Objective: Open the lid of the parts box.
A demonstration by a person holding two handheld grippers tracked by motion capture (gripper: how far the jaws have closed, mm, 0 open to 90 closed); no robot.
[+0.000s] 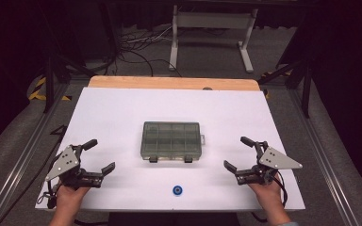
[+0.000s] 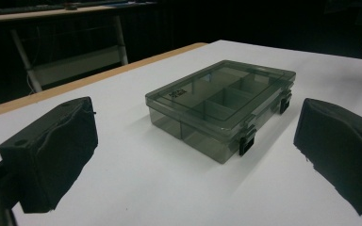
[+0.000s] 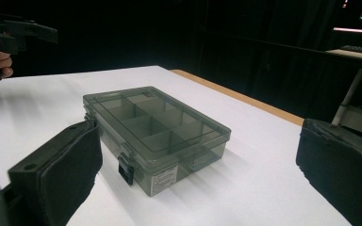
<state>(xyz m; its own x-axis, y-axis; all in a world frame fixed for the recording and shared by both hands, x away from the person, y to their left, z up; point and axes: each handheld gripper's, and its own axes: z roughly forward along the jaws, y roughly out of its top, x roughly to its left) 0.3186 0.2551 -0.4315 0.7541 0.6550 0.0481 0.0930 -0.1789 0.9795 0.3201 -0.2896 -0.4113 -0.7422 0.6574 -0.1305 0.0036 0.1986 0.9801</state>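
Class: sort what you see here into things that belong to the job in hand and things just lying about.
In the job: box, lid shut; left gripper and right gripper, both open, one on each side of it.
Lying about: blue ring; white frame on the floor behind the table.

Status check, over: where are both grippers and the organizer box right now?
Left gripper and right gripper open, flanking the box. Organizer box shut, both latches down. Blue wheel lies near the front edge, nothing in the way.

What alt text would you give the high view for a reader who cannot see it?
A closed, smoky-clear compartment box sits mid-table on a white tabletop, latches toward the person. The left gripper and right gripper rest open at either side, apart from it; a small blue ring lies near the front edge.
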